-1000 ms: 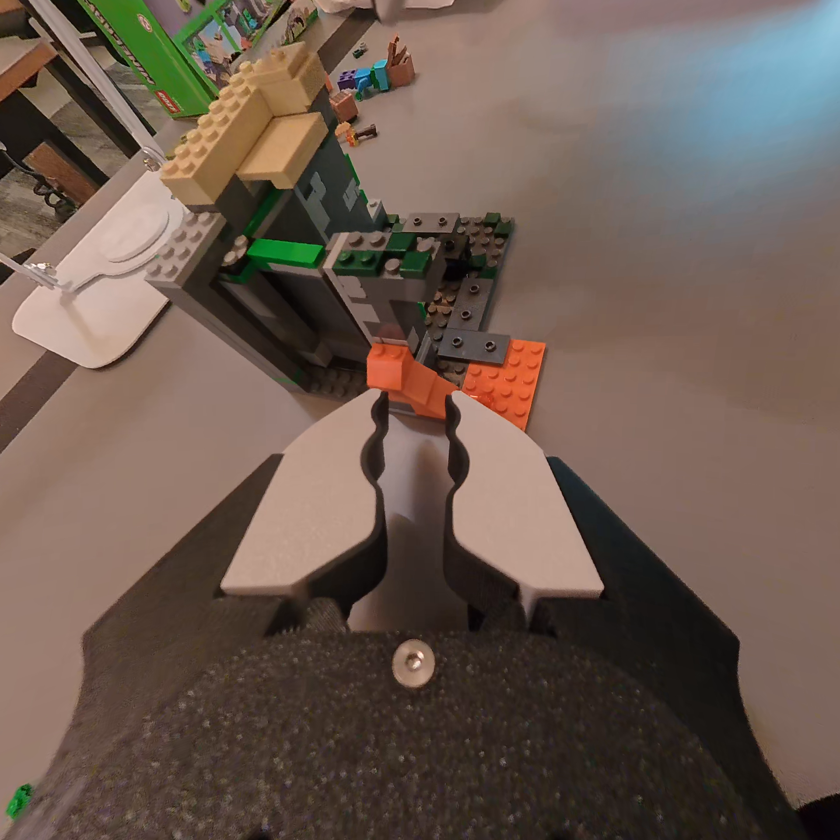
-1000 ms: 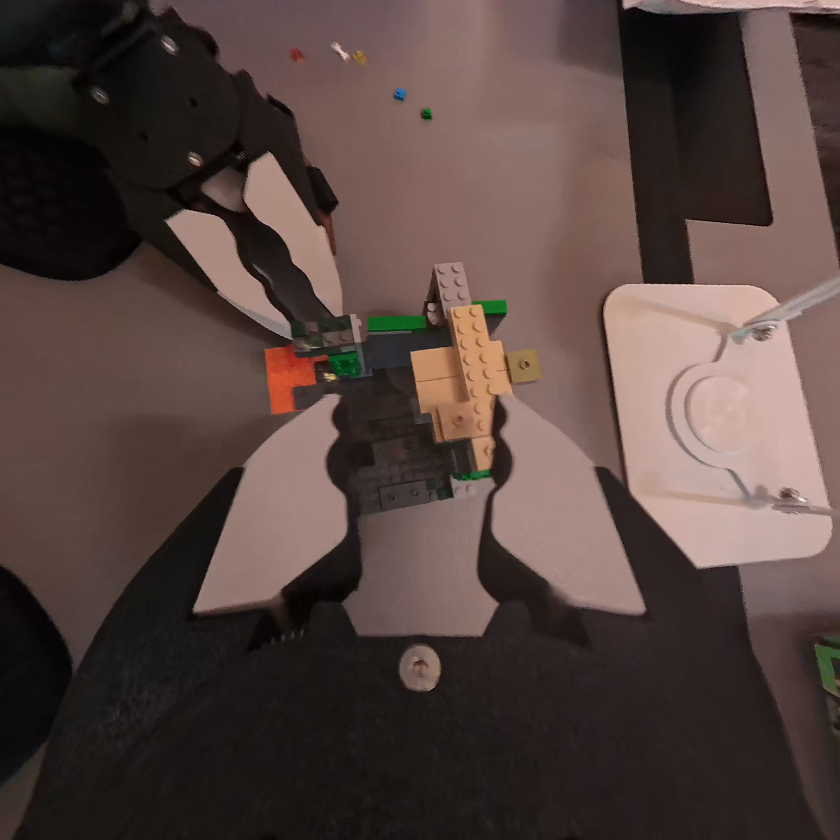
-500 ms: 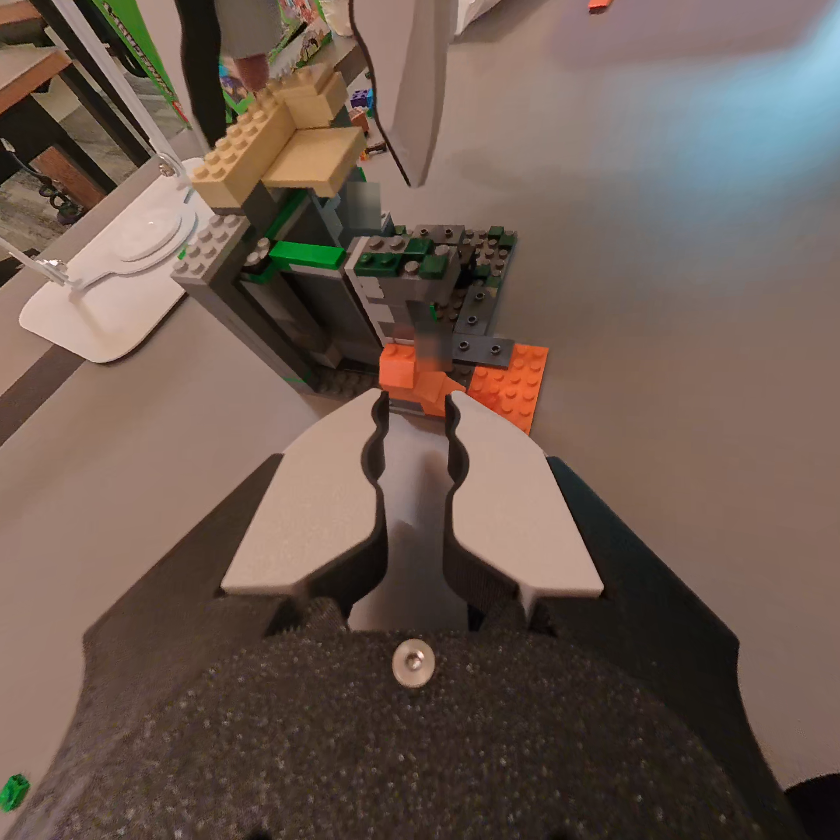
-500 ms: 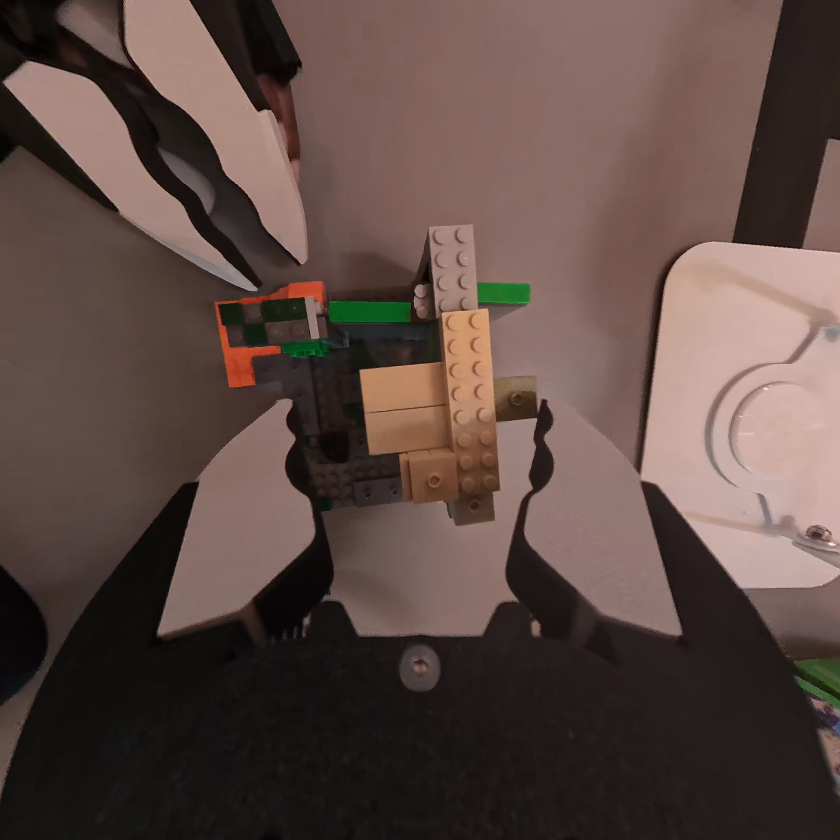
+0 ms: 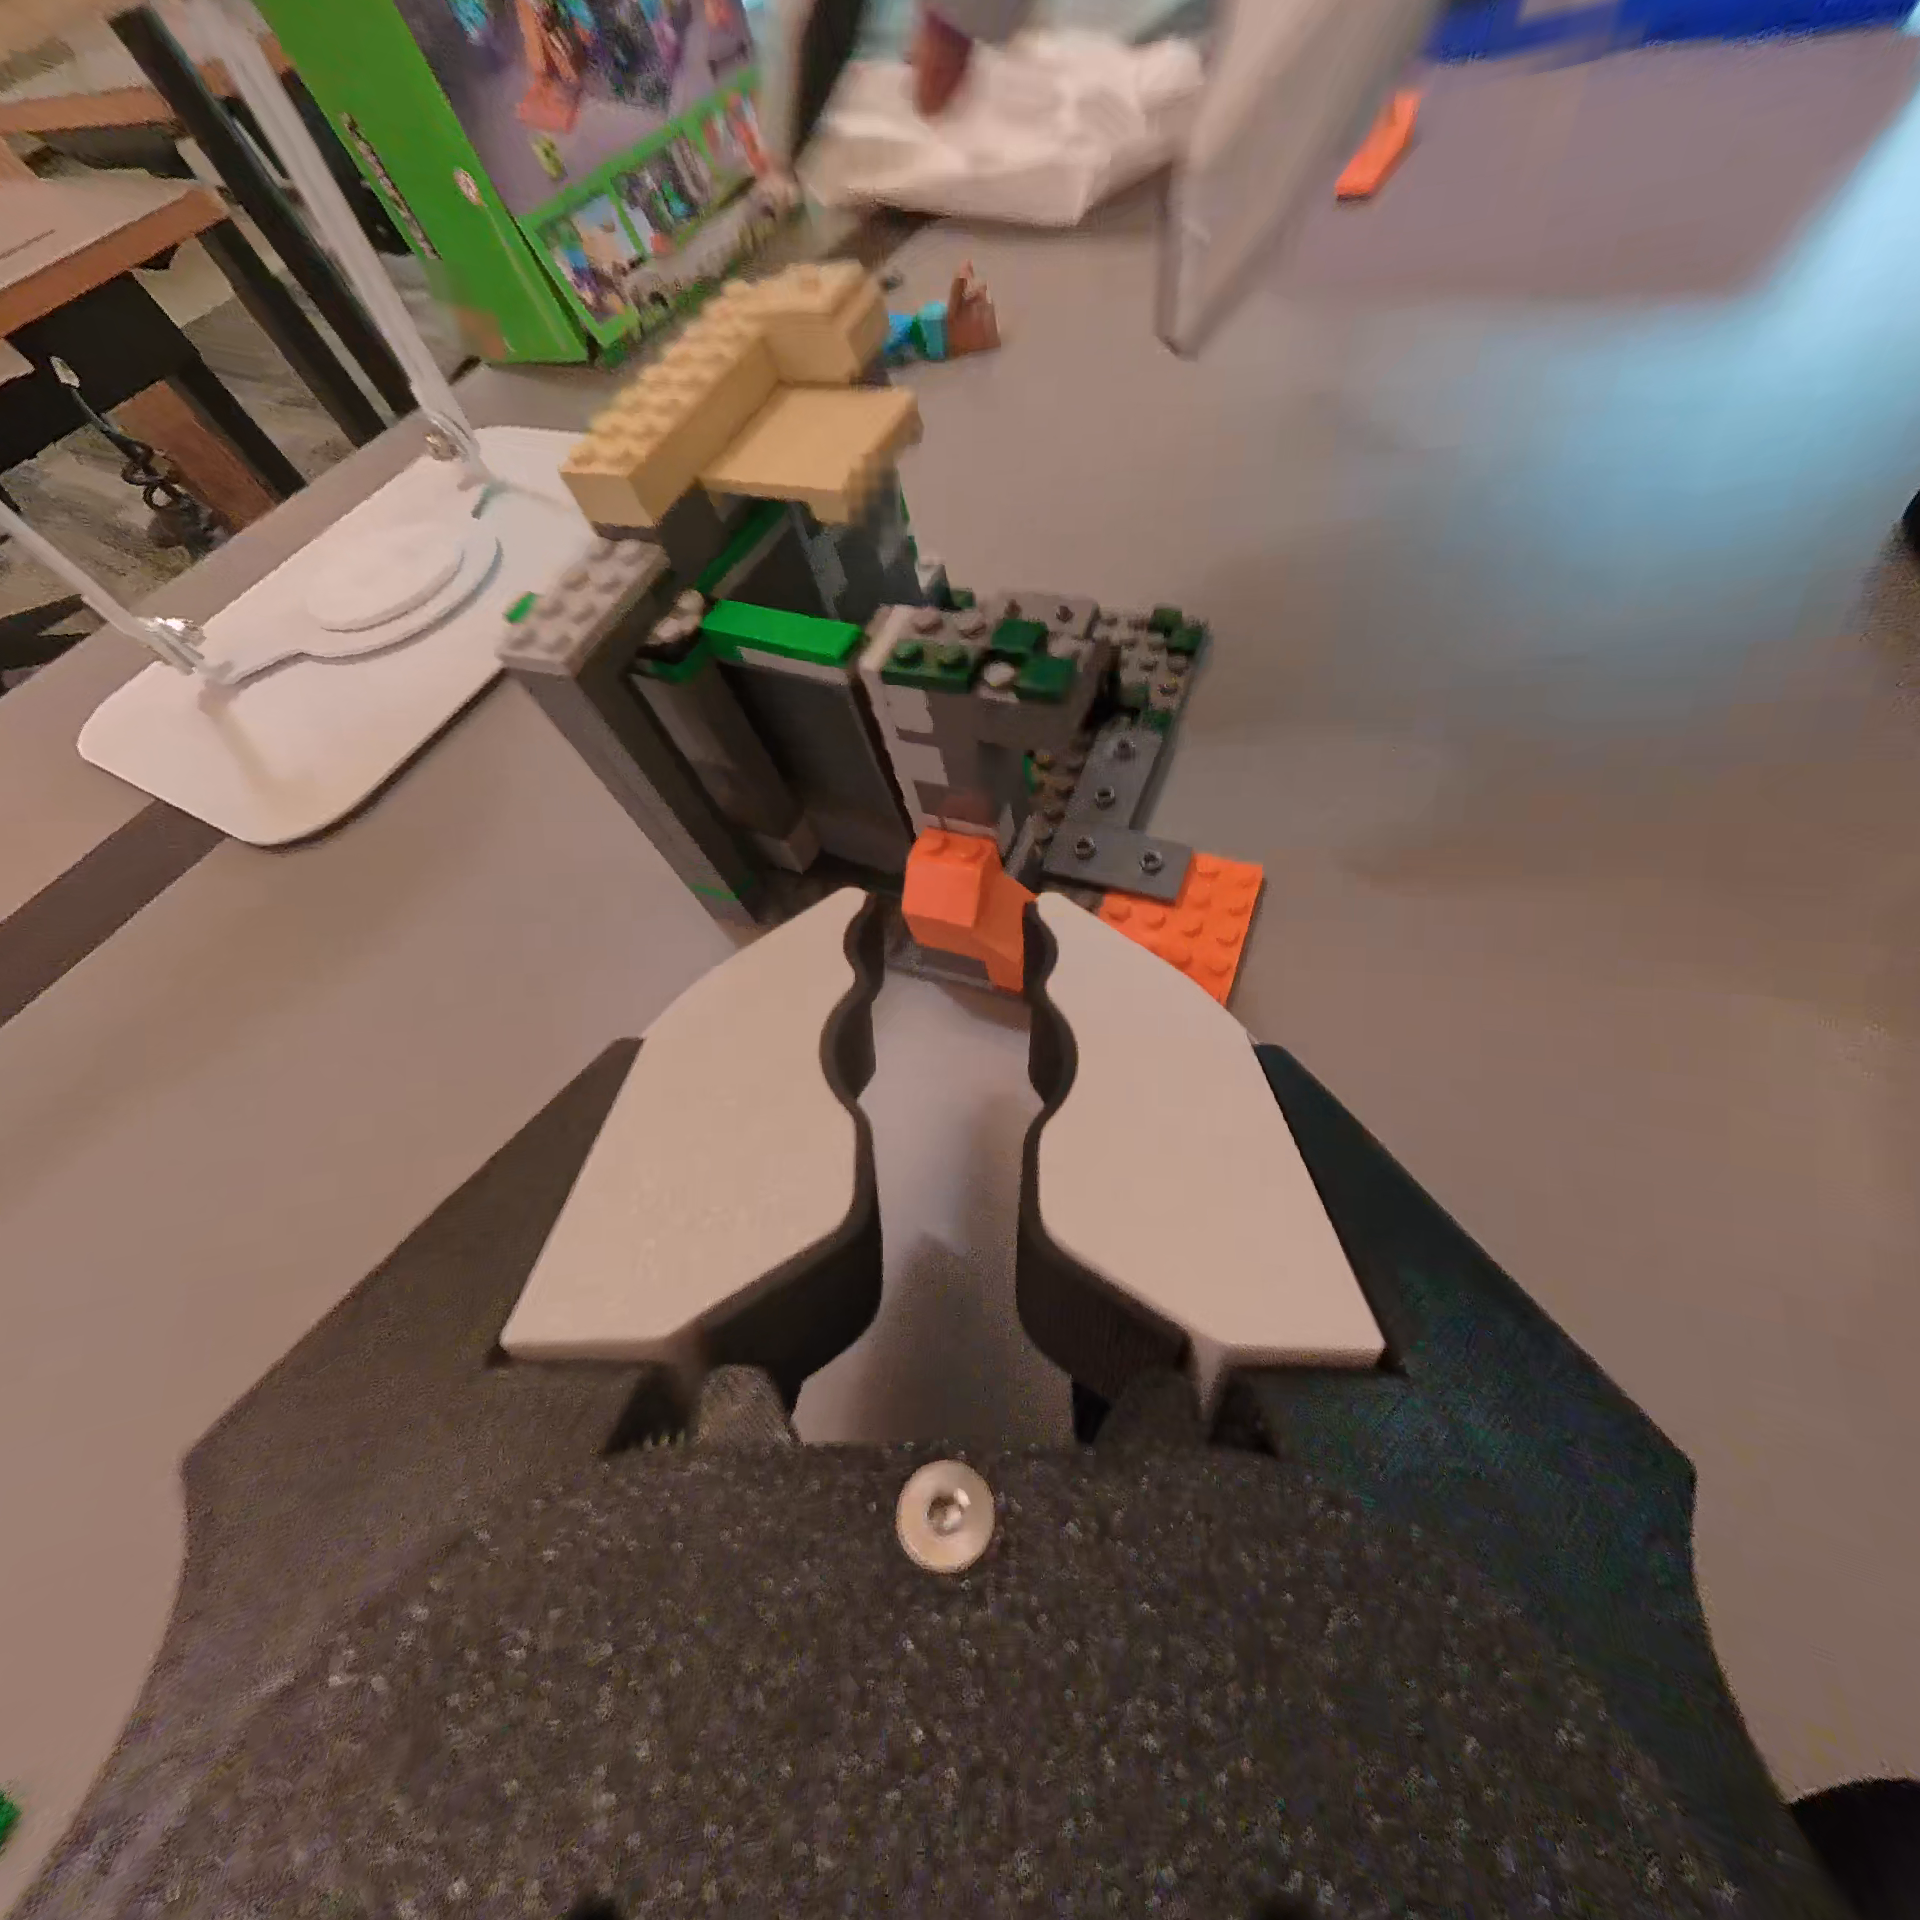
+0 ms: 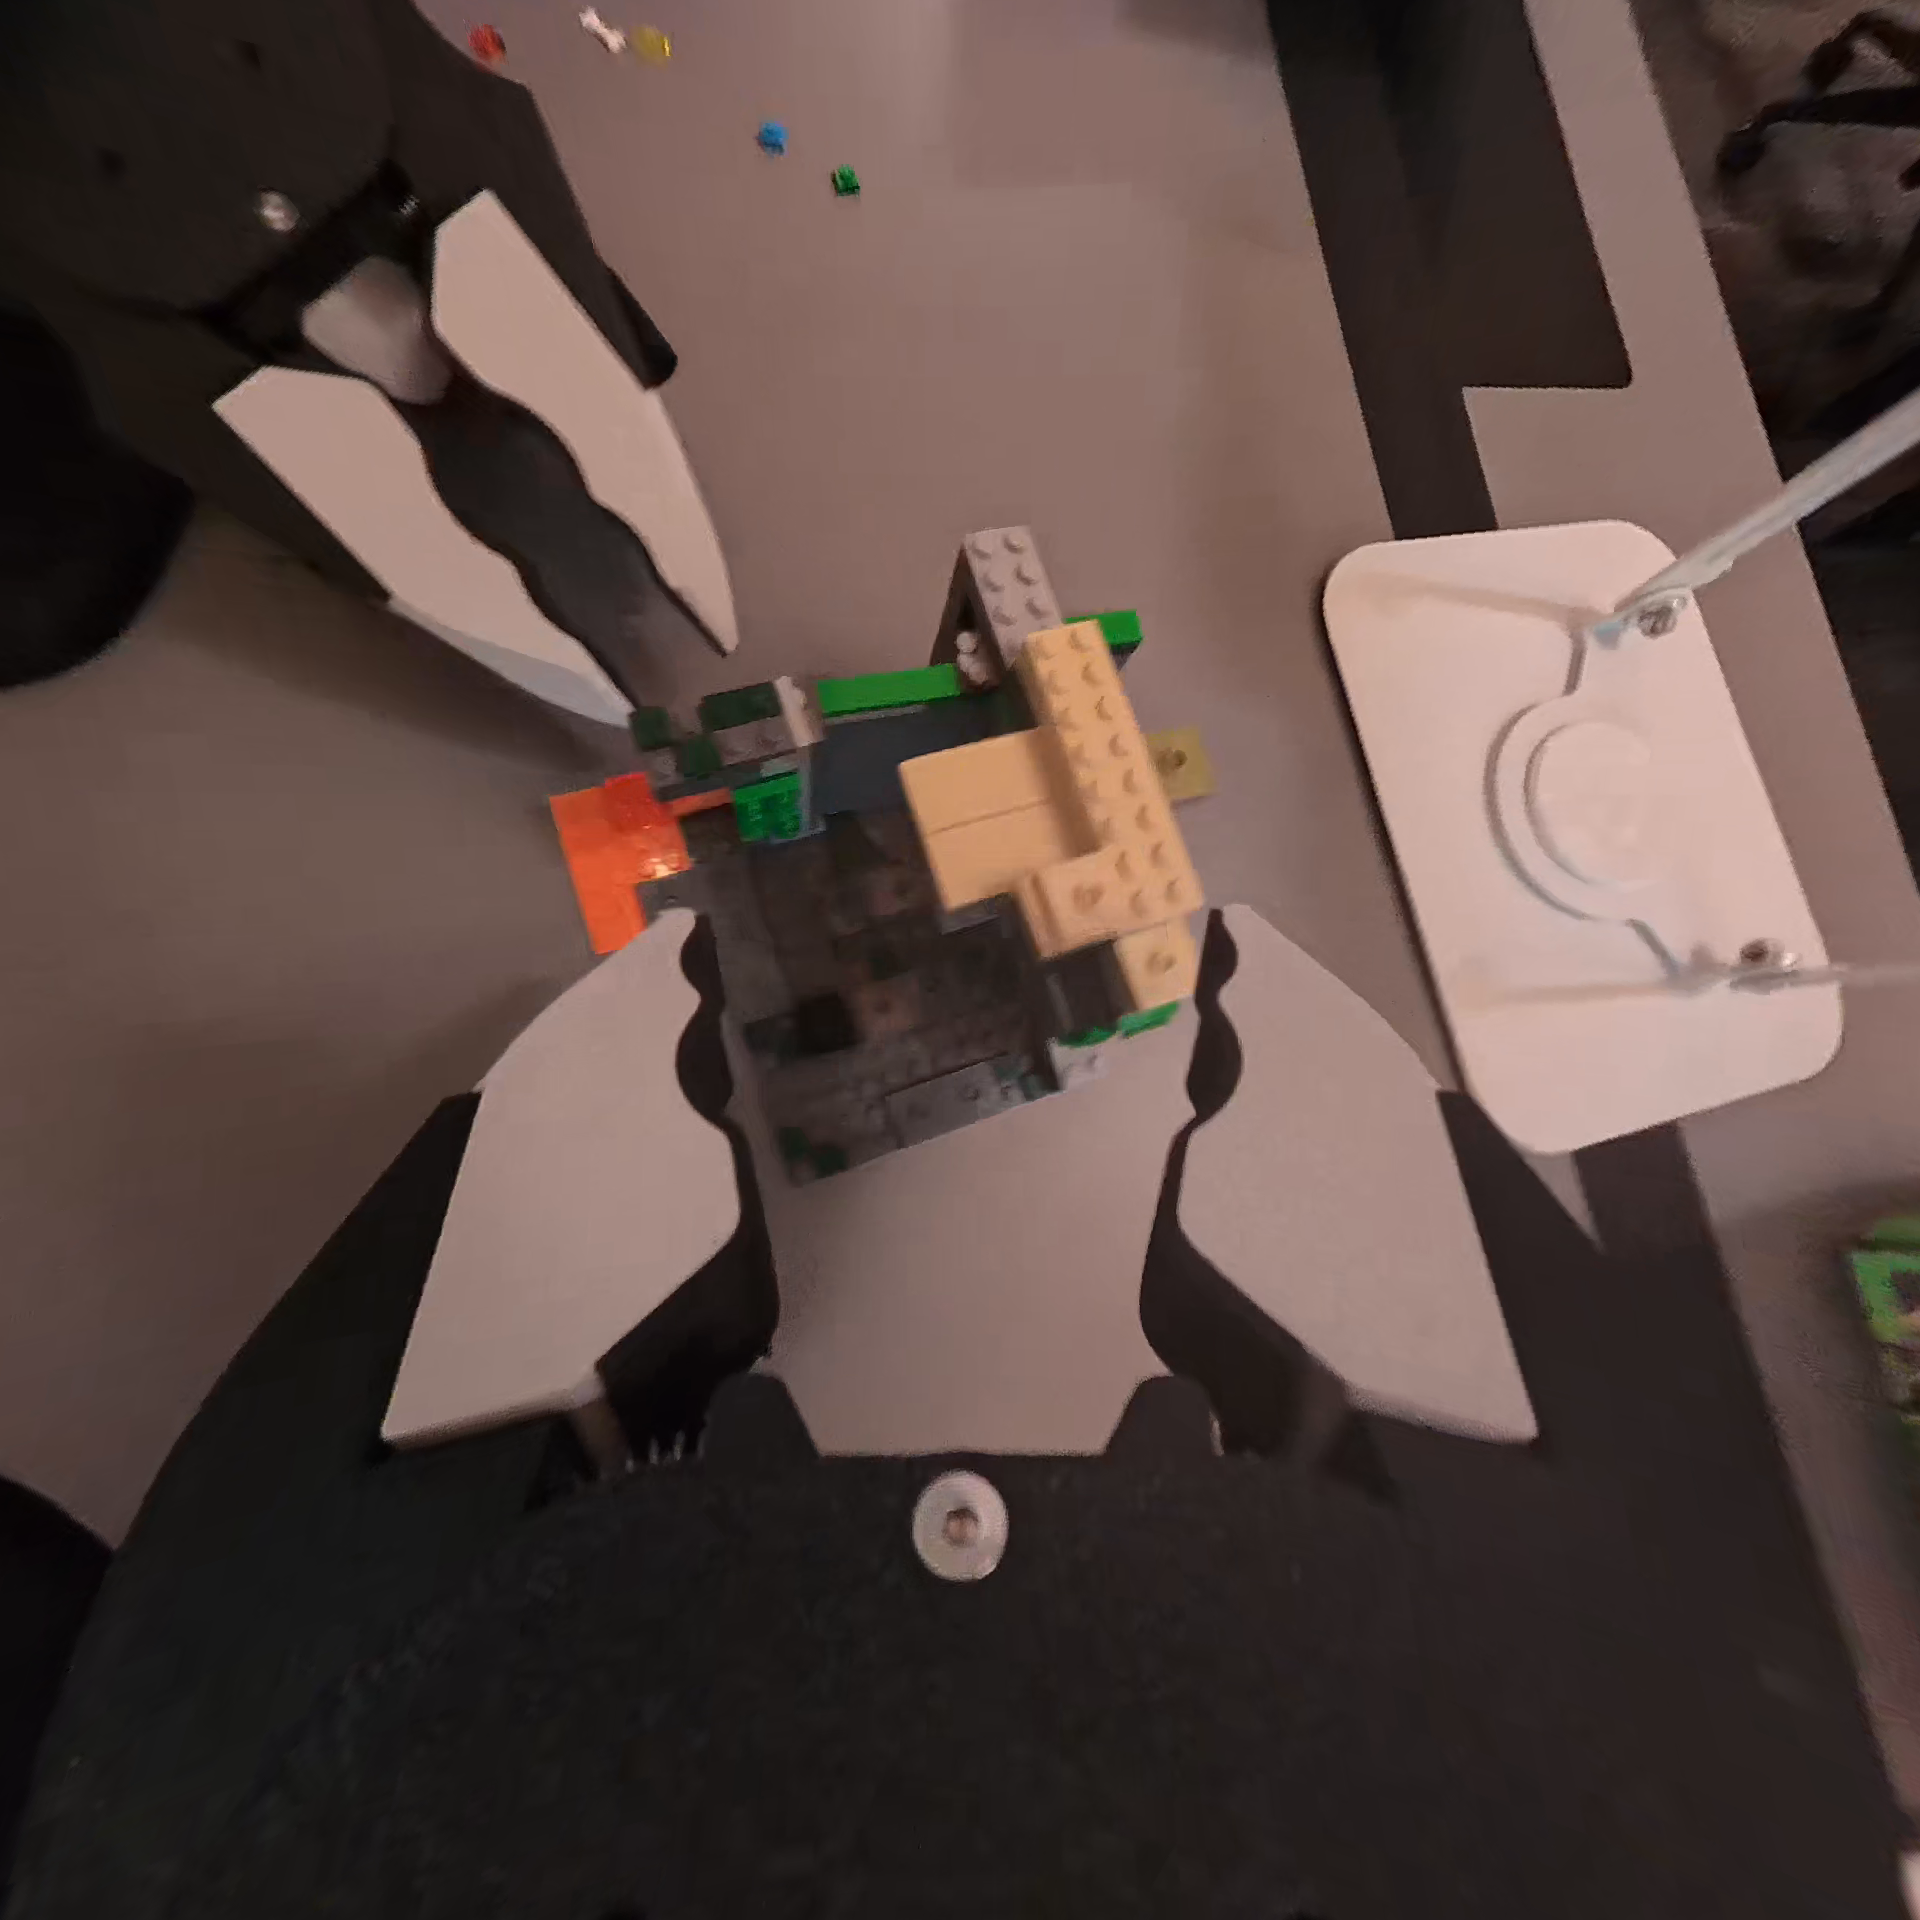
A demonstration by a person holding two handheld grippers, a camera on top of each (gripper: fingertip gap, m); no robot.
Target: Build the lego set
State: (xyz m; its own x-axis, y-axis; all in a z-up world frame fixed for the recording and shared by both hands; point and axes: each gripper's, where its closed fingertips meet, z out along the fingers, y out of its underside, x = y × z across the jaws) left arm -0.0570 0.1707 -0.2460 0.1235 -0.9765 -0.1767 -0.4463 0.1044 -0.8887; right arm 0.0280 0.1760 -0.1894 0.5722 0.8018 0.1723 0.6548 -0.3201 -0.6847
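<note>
Two handheld grippers close in on a half-built brick tower on a grey table.

In the left wrist view the left gripper sits at frame centre, its jaws partly apart on either side of an orange sloped brick at the foot of the lego model; whether they actually pinch it cannot be told. Seen from above in the right wrist view, the right gripper hangs wide open and empty over the model, which fills mid-frame beside a white stand base at right. The build looks light and rigid but liable to pop apart: the tan roof bricks overhang, so the dark grey walls or the orange base plate seem the safer places to hold. Loose pieces dot the upper left.
</note>
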